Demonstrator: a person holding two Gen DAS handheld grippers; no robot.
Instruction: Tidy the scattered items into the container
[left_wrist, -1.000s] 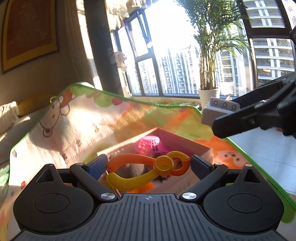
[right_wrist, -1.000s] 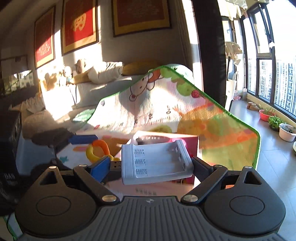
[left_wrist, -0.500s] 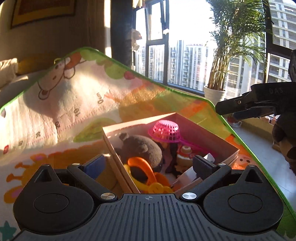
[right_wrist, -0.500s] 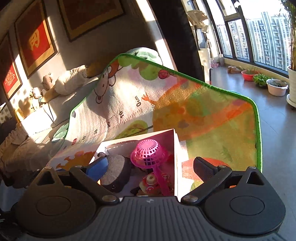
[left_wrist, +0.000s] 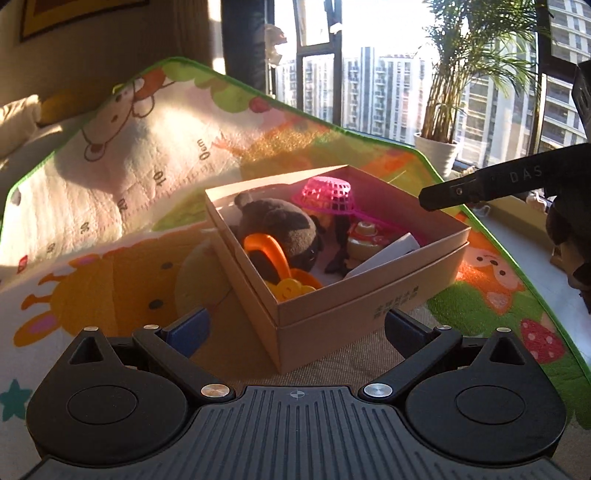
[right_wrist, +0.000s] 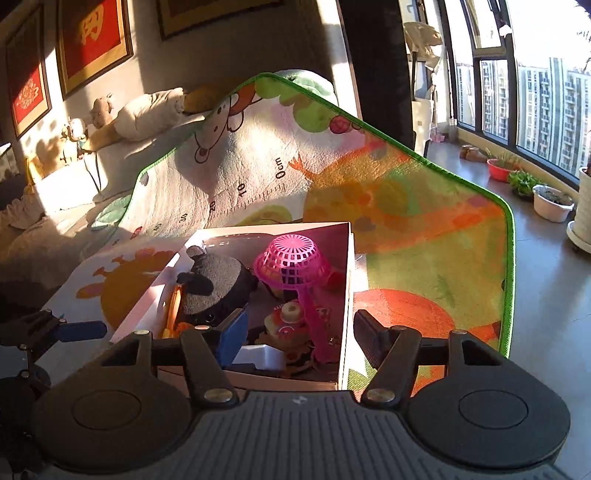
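A brown cardboard box (left_wrist: 354, 306) stands on a cartoon play mat (left_wrist: 110, 177). It holds a dark plush toy (left_wrist: 280, 225), a pink plastic strainer (left_wrist: 327, 195), an orange and yellow link toy (left_wrist: 280, 269), a small round toy (left_wrist: 364, 236) and a pale grey battery tray (left_wrist: 384, 254). My left gripper (left_wrist: 295, 328) is open and empty, just in front of the box's near corner. My right gripper (right_wrist: 299, 332) is open and empty over the box (right_wrist: 343, 295), above the grey tray (right_wrist: 262, 356). It also shows at the right in the left wrist view (left_wrist: 480, 184).
The mat's green edge (right_wrist: 509, 258) borders a grey floor with plant pots (right_wrist: 552, 201). A potted palm (left_wrist: 439, 122) stands by the windows. A sofa with a plush animal (right_wrist: 136, 114) lies beyond the mat.
My left gripper let the link toy go into the box and drew back. My right gripper let the grey tray go into the box. Both now stand open.
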